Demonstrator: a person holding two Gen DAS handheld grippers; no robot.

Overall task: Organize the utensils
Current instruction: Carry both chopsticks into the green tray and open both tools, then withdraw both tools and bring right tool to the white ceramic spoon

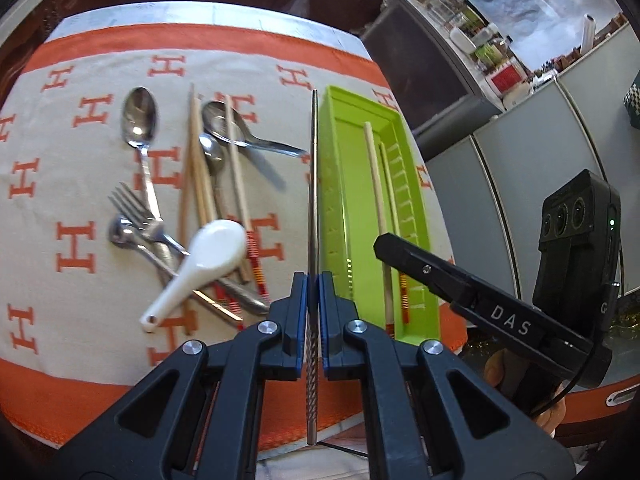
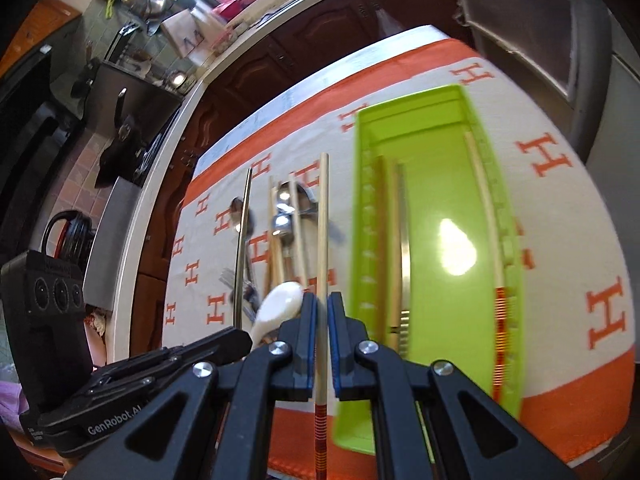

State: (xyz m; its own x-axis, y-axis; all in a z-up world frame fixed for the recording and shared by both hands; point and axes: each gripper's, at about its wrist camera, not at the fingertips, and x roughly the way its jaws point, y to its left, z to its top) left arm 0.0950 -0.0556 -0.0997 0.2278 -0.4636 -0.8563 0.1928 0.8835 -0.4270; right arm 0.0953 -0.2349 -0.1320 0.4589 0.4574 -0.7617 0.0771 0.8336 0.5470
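- While each gripper carries one stick lengthwise along its fingers, the hold looks chosen so the stick can drop straight into the long green tray [image 1: 332, 184].
- Left gripper [image 1: 313, 292]: jaws pressed onto a metal chopstick [image 1: 313, 184] at its ridged end, raised just beside the tray's left wall.
- Right gripper [image 2: 322, 320]: jaws pinching a wooden chopstick [image 2: 323, 220] above its red-banded end, left of the tray.
- Tray: already holds wooden chopsticks, apparently a metal one too.
- Left on the patterned cloth [image 1: 80, 184]: spoons, a fork [image 1: 136, 212], a white ceramic spoon [image 1: 204, 260] and more chopsticks.
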